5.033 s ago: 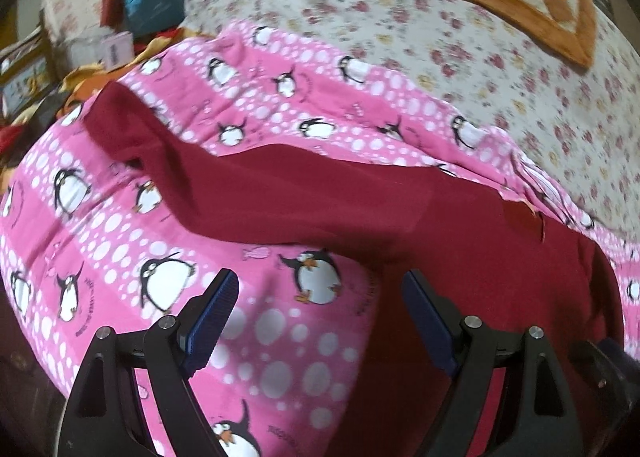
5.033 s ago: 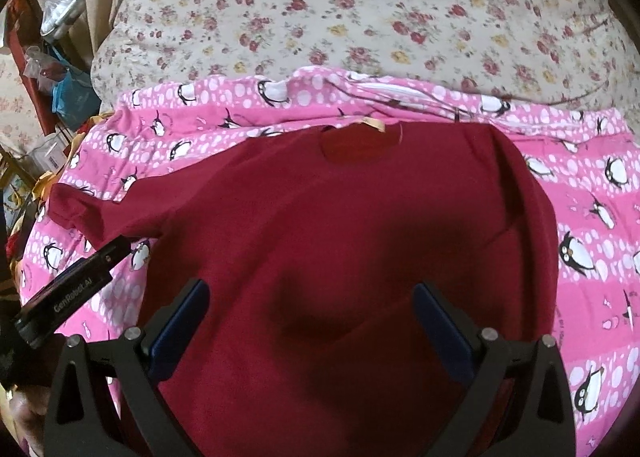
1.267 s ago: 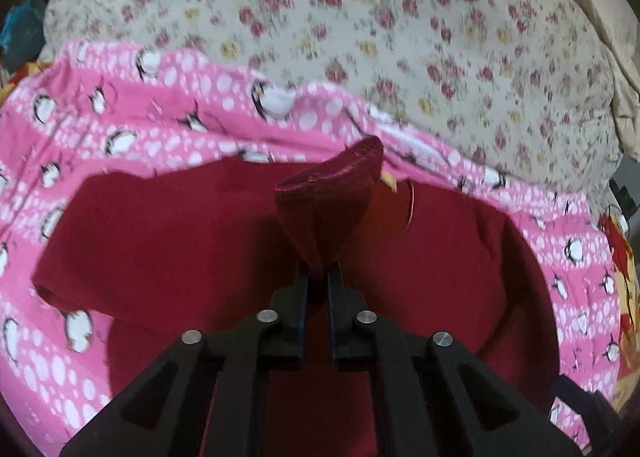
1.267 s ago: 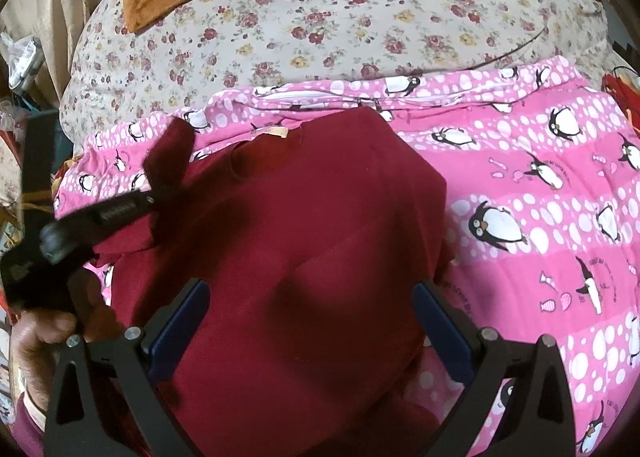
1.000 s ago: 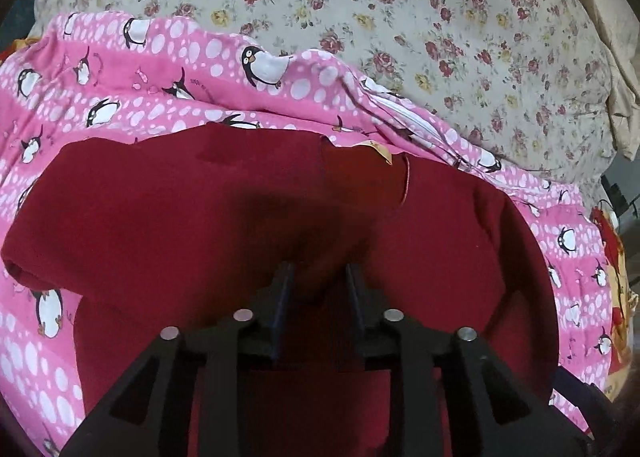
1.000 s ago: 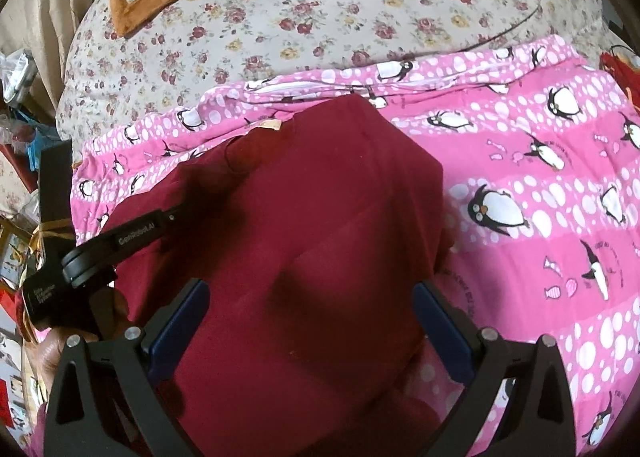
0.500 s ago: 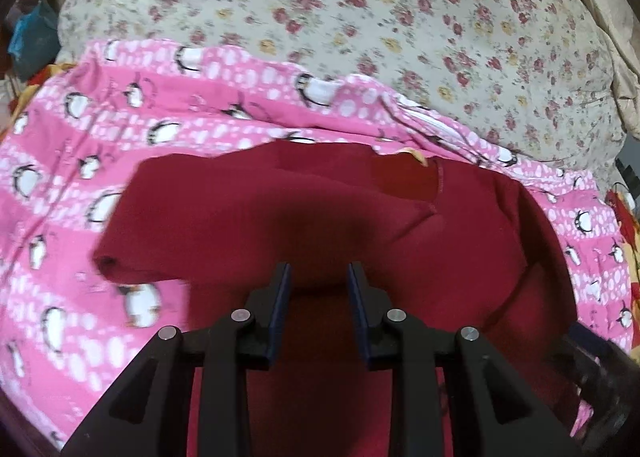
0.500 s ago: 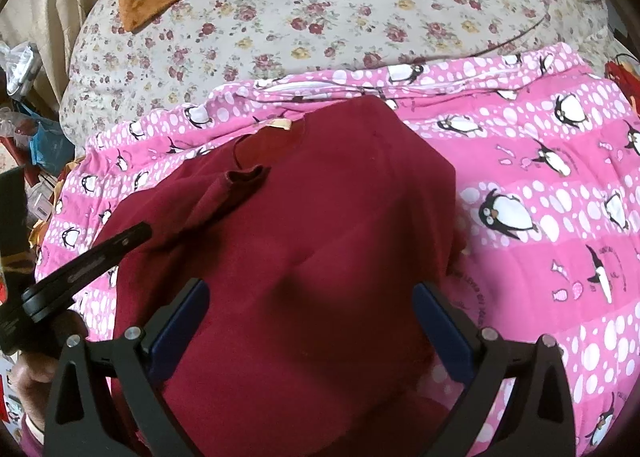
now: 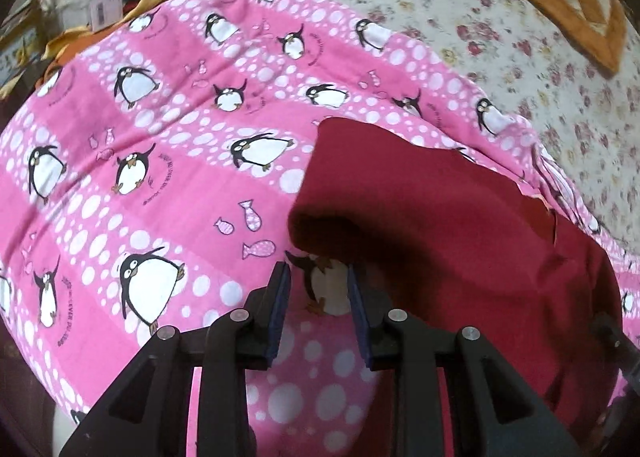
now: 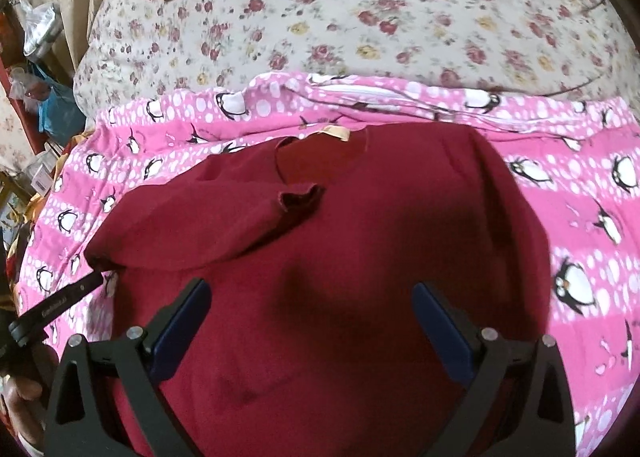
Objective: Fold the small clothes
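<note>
On penguin blanket (image 10: 580, 185), maroon shirt (image 10: 360, 257) lies folded.

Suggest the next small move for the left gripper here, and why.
Probably nudge the left gripper forward to grip the shirt at the folded edge just ahead. Its jaws are open over the penguin blanket, holding nothing, and the sleeve already lies folded in across the chest.

Small dark lettering curves beside the penguins on the pink penguin-print quilt (image 9: 168, 193), and white lettering marks the black left gripper (image 10: 60, 303), both too blurred to read
</note>
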### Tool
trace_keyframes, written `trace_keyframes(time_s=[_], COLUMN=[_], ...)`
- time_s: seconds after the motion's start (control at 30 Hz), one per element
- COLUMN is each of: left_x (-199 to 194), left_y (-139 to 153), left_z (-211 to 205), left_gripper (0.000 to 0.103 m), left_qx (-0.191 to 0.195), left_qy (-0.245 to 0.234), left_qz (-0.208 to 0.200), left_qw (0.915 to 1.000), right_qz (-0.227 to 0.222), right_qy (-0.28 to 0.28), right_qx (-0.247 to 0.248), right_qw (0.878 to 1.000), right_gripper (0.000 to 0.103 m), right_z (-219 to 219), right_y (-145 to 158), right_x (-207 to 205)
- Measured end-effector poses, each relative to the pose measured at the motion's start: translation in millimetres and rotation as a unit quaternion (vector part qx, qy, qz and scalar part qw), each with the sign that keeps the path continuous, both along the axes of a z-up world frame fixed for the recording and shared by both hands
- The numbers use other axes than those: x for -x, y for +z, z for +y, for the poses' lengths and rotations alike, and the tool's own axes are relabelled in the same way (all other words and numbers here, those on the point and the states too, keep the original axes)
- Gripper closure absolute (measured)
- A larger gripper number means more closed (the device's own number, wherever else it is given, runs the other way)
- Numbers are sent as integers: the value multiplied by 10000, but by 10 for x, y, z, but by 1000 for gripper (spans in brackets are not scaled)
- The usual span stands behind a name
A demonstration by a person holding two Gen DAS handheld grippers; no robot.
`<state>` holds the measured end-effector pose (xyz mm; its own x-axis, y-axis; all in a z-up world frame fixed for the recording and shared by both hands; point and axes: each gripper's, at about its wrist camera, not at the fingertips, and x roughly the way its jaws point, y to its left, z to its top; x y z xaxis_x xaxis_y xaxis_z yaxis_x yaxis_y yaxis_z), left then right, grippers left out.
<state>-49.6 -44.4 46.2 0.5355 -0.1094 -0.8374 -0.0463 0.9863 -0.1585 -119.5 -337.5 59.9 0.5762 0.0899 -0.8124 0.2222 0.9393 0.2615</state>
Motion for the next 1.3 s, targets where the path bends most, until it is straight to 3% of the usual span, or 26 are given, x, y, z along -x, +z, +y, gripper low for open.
trace_keyframes(time_s=[0.17, 0.47, 0.5, 0.53, 0.57, 0.6, 0.67, 0.73, 0.83, 1.0, 1.2, 1.3], left_x=[-28, -106, -117, -124, -132, -142, -154, -160, -159, -115, -23, -26], left_y=[8, 2, -5, -11, -18, -26, -41, -52, -60, -34, 52, 58], left_z=[31, 174, 175, 171, 166, 163, 165, 183, 214, 142, -32, -59], left_gripper=[94, 94, 94, 94, 94, 94, 94, 94, 89, 83, 83, 83], left_qx=[-1, 57, 31, -6, -35, -57, -78, -62, 56, 225, 499, 279], left_qy=[51, 278, 283, 282, 277, 274, 278, 302, 304, 69, -619, -566], left_qz=[-57, 9, 14, 25, 38, 54, 79, 103, 139, 95, 18, -20], left_qw=[10000, 9996, 9996, 9996, 9996, 9996, 9996, 9995, 9994, 9997, 9968, 9980], right_qz=[70, 120, 136, 153, 186, 257, 232, -32, -454, -928, -828, -529], right_qy=[31, -40, -10, 15, 73, 151, 203, 246, 99, -91, -812, -976], right_qx=[-185, -942, -1061, -1133, -1244, -1324, -1195, -1093, -923, -222, 297, 517], right_qw=[9998, 9955, 9943, 9934, 9920, 9907, 9924, 9937, 9946, 9954, 9928, 9925], right_gripper=[0, 3, 15, 41, 56, 77, 82, 94, 94, 94, 94, 94], right_z=[87, 68, 78, 91, 120, 172, 239, 236, 93, -172, -623, -782], right_y=[-70, -255, -304, -342, -397, -469, -493, -397, -139, 253, 243, 55], right_x=[-180, -566, -611, -643, -686, -735, -747, -711, -592, -342, -160, -130])
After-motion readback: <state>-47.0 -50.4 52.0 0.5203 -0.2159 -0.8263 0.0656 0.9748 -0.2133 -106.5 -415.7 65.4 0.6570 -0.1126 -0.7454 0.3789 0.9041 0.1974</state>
